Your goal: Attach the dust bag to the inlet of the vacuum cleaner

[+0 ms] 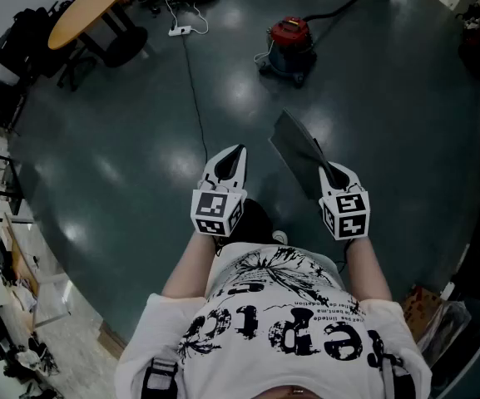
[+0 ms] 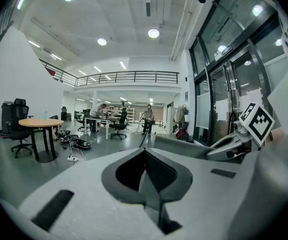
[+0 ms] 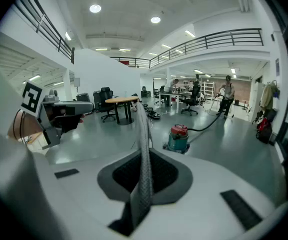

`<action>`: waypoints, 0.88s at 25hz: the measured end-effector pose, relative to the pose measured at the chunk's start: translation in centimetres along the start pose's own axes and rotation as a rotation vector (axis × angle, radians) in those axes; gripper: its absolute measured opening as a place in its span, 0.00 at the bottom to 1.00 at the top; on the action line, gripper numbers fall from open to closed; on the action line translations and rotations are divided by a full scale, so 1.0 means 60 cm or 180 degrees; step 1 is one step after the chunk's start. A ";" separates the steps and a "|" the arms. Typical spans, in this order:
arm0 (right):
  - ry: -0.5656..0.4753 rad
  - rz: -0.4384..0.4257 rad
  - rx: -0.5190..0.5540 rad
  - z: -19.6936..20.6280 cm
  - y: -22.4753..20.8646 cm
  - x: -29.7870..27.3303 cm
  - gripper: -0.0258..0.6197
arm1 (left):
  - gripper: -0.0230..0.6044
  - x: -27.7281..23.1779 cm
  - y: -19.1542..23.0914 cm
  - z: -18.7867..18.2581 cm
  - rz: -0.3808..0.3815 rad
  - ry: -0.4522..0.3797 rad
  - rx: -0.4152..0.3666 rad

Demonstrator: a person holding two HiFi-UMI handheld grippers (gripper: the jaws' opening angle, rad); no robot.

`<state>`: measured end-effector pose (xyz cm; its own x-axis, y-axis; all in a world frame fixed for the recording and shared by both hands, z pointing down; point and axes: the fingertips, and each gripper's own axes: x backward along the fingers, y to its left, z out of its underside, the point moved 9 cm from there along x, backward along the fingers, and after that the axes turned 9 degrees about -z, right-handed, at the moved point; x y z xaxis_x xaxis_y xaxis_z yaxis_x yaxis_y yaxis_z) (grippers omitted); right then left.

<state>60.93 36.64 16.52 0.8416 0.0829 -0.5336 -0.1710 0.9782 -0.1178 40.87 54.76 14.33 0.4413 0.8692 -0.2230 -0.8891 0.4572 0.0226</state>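
Dust bag (image 1: 298,152): a flat grey sheet, pinched by one edge in our right tongs (image 1: 333,173). The rest sticks out forward and up from the tips, off the floor (image 1: 140,140). In the right gripper view the jaws are closed on it, and its textured edge runs straight up between them. We judge that holding it by the edge keeps it flat and clear of our legs while we carry it.

Left tongs (image 1: 236,151): jaws fully together with nothing between them, held level beside the right pair. They look to be kept free for steadying the canister or spreading the bag's mouth later.

Vacuum cleaner (image 1: 290,44): red top, teal body, upright on the floor well ahead of us, with a dark hose (image 1: 339,7) leading off to the upper right. The bag and the machine are well apart. The inlet cannot be made out from here.

Judgement: this is the carry stage, and the fitting has not begun. Next comes closing the gap and finding the inlet. One risk is the thin sheet slipping or folding in a single-edge grip.
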 end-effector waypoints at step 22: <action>0.0268 0.0526 -0.0374 -0.285 -0.075 -0.438 0.08 | 0.04 -0.441 0.436 -0.100 0.0457 0.0218 -0.0004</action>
<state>30.84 26.79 16.76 0.7523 0.2192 -0.6213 -0.3657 0.9234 -0.1170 5.20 42.59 14.96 0.3003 0.9107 -0.2835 -0.9426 0.3288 0.0579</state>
